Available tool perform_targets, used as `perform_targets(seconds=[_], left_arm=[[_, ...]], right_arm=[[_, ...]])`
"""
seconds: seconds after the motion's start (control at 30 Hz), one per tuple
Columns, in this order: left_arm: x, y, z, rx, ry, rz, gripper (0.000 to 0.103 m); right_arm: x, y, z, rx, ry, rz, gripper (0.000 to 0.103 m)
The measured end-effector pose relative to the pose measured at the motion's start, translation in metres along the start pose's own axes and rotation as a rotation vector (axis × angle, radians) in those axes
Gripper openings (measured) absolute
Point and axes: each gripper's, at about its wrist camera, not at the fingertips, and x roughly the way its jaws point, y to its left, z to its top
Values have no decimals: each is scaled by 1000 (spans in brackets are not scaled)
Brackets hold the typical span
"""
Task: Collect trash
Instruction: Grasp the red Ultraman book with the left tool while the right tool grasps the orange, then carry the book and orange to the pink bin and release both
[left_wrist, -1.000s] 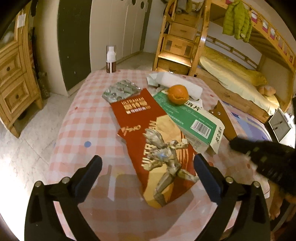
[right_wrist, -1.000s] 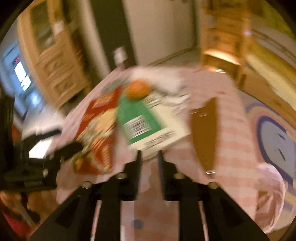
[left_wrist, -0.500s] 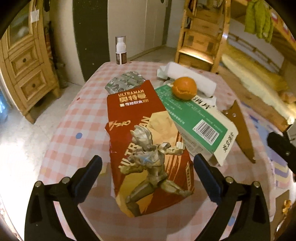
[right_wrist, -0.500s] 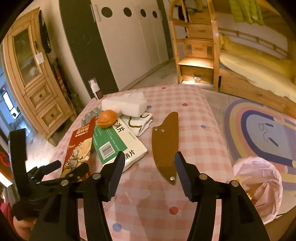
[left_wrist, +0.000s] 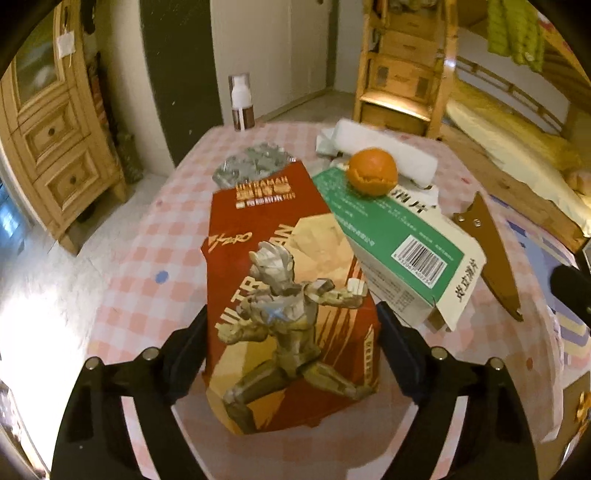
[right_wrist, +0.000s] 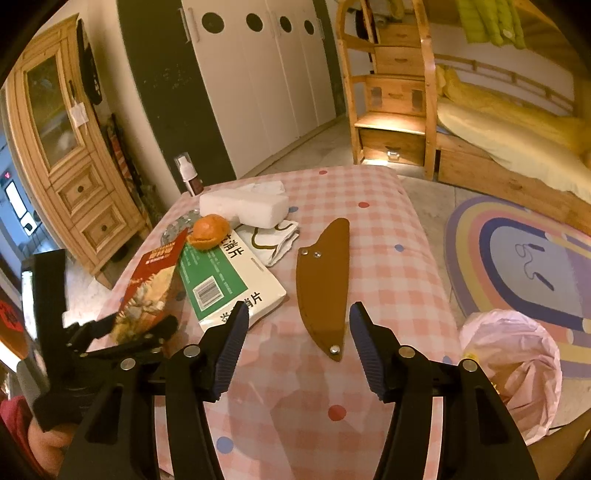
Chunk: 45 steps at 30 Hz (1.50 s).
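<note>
A red Ultraman box (left_wrist: 291, 295) lies lengthwise on the pink checked table (left_wrist: 147, 258). My left gripper (left_wrist: 291, 310) straddles its near half with the jaws closing, and both pads touch the box's long edges. Against its right side lies a green and white box (left_wrist: 395, 243) with an orange peel (left_wrist: 373, 175) on top. Silver blister packs (left_wrist: 255, 166) sit behind the red box. My right gripper (right_wrist: 298, 308) hangs open over the table's near side, with nothing between its pads. The tip of a brown sheath (right_wrist: 321, 280) is just ahead of it. The left gripper (right_wrist: 140, 332) shows at left with the red box (right_wrist: 151, 284) in it.
A pink bag-lined bin (right_wrist: 513, 369) stands on the floor right of the table. A white tissue pack (right_wrist: 247, 205), a folded cloth (right_wrist: 273, 240) and a pump bottle (left_wrist: 242, 103) are at the far end. A wooden cabinet (right_wrist: 62, 147) is at left and a bunk bed (right_wrist: 498, 122) at right.
My left gripper moved forward over the red box and its jaws narrowed onto the box's sides. The right gripper's jaws widened from nearly shut and its view steadied over the table.
</note>
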Motion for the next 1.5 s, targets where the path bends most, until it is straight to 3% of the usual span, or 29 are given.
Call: perform_targets(seconds=[0.3, 0.6, 0.73, 1.1, 1.17, 1.2, 1.33, 1.5], left_arm=[[-48, 60, 4, -48, -209, -110, 81], [-50, 73, 25, -17, -295, -112, 81], [-42, 72, 36, 16, -297, -99, 81], [-30, 89, 41, -34, -253, -122, 81], [-30, 91, 41, -37, -249, -122, 81], [-30, 91, 41, -39, -249, -120, 81], [-32, 90, 40, -39, -248, -121, 81], [-38, 87, 39, -30, -257, -146, 81]], right_arm=[[9, 32, 6, -66, -19, 22, 58], [56, 87, 31, -194, -40, 2, 58], [87, 97, 40, -220, -6, -1, 58], [119, 107, 53, -263, 20, -9, 57], [122, 108, 52, -273, 37, -10, 52], [123, 108, 51, -279, 44, -3, 43], [112, 113, 49, -317, 13, -5, 28], [79, 109, 46, -310, -47, 31, 26]])
